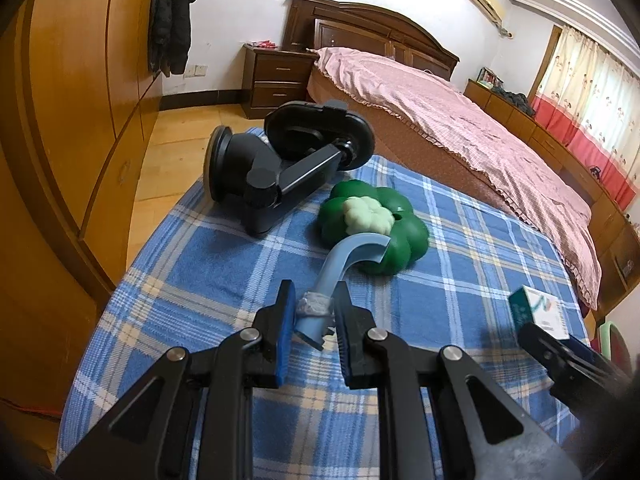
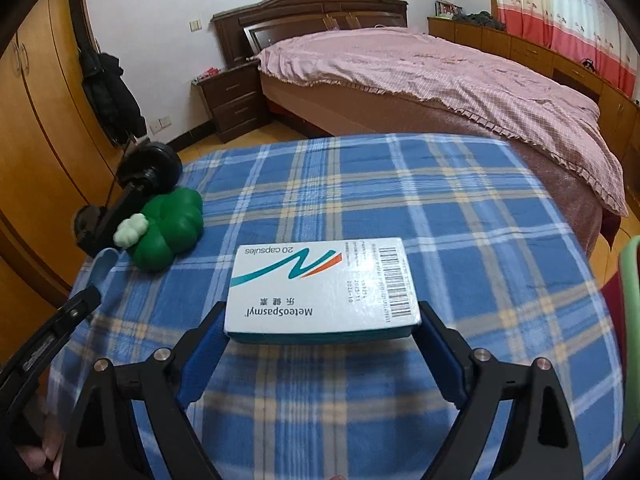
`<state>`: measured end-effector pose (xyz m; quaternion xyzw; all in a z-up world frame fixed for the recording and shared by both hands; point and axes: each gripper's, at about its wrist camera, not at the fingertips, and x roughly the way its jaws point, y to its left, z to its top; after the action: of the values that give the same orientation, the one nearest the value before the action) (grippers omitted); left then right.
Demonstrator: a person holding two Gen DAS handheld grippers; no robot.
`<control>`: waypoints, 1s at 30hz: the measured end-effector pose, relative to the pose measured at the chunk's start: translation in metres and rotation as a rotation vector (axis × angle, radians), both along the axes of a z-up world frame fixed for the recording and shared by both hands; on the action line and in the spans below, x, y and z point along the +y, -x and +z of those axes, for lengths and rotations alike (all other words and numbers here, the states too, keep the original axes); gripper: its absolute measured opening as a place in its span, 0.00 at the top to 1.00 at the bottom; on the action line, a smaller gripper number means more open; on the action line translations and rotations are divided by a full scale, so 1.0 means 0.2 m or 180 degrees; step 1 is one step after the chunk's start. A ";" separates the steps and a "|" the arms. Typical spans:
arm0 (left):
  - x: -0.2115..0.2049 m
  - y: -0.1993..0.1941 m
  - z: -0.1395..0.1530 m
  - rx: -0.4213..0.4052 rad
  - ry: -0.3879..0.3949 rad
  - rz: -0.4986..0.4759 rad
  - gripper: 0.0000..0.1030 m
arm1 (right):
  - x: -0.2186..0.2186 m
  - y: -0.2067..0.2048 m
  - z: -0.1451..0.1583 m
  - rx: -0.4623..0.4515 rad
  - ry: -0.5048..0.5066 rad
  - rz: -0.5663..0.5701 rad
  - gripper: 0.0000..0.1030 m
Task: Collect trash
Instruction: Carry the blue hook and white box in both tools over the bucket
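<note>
My left gripper (image 1: 314, 292) is shut on the taped end of a curved light-blue plastic piece (image 1: 352, 252), whose far end rests against a green clover-shaped toy (image 1: 384, 236). In the right wrist view my right gripper (image 2: 322, 320) is shut on a white and teal medicine box (image 2: 320, 288), its pads pressing the box's two short sides. The box is held just over the blue plaid cloth. It also shows at the right edge of the left wrist view as the box (image 1: 536, 308) in the right gripper (image 1: 560, 352). The left gripper (image 2: 76, 308) shows at the far left.
A black suction-cup phone holder (image 1: 280, 164) lies on the plaid-covered table (image 2: 400, 184) behind the toy. A bed (image 2: 440, 72) with a pink cover stands beyond the table, with a wooden wardrobe (image 1: 80, 120) on the left and a green chair back (image 2: 630, 320) on the right.
</note>
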<state>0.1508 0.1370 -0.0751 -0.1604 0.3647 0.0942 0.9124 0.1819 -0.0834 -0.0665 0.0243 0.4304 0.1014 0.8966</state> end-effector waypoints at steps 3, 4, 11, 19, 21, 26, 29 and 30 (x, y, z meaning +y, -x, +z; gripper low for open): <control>-0.03 0.02 0.02 -0.0032 -0.0016 -0.0043 0.82 | -0.04 0.06 0.05 -0.0059 -0.0011 0.0000 0.12; -0.05 0.02 0.03 -0.0047 -0.0028 -0.0063 0.82 | -0.06 0.08 0.06 -0.0084 -0.0020 -0.0008 0.12; -0.15 0.08 0.12 -0.0126 -0.0058 -0.0189 0.82 | -0.22 0.23 0.18 -0.0245 -0.0185 -0.0162 0.12; -0.31 0.14 0.25 -0.0256 -0.0110 -0.0387 0.82 | -0.39 0.39 0.30 -0.0431 -0.0255 -0.0295 0.12; -0.35 0.15 0.27 -0.0280 -0.0114 -0.0442 0.82 | -0.43 0.42 0.32 -0.0464 -0.0276 -0.0335 0.12; -0.51 0.17 0.33 -0.0349 -0.0152 -0.0642 0.82 | -0.57 0.50 0.37 -0.0563 -0.0334 -0.0473 0.12; -0.59 0.19 0.37 -0.0389 -0.0189 -0.0743 0.82 | -0.66 0.55 0.39 -0.0618 -0.0364 -0.0581 0.12; -0.62 0.19 0.38 -0.0401 -0.0198 -0.0777 0.82 | -0.68 0.56 0.40 -0.0632 -0.0368 -0.0612 0.12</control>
<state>0.1119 0.0128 0.0003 -0.0921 0.3204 -0.0164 0.9426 0.0692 -0.2188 0.0126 0.1069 0.3287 0.0416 0.9374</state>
